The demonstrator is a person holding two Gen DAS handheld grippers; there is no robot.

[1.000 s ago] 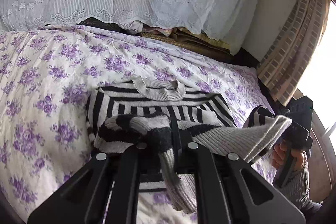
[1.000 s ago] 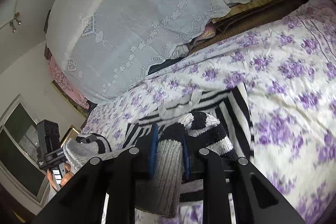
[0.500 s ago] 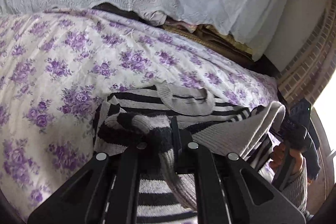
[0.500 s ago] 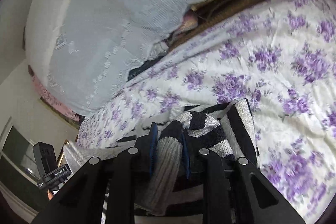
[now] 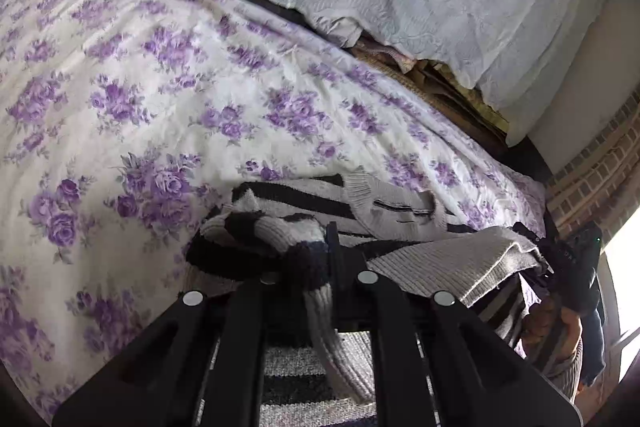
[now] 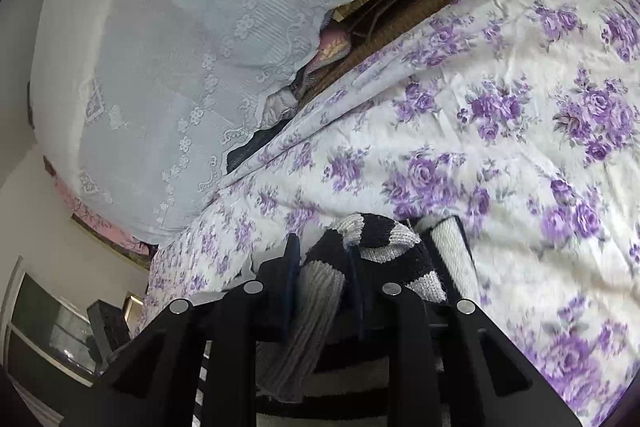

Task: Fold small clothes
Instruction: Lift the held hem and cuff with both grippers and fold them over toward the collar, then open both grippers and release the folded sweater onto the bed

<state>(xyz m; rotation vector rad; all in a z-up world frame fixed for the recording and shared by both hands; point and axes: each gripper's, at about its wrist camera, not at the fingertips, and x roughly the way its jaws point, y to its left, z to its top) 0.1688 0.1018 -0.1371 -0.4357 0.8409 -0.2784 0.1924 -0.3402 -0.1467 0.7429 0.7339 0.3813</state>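
Both tongs gripped the striped sweater (image 5: pixel 304 195); the right tongs (image 6: pixel 320 259), opening early, could spoil the fold on the bed (image 5: pixel 160 107).

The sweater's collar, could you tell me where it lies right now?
In the left wrist view the collar lies flat on the floral bedspread, just beyond the left gripper and the lifted hem.

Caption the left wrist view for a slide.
Left gripper pinching a striped sweater over a purple-flowered bedspread.
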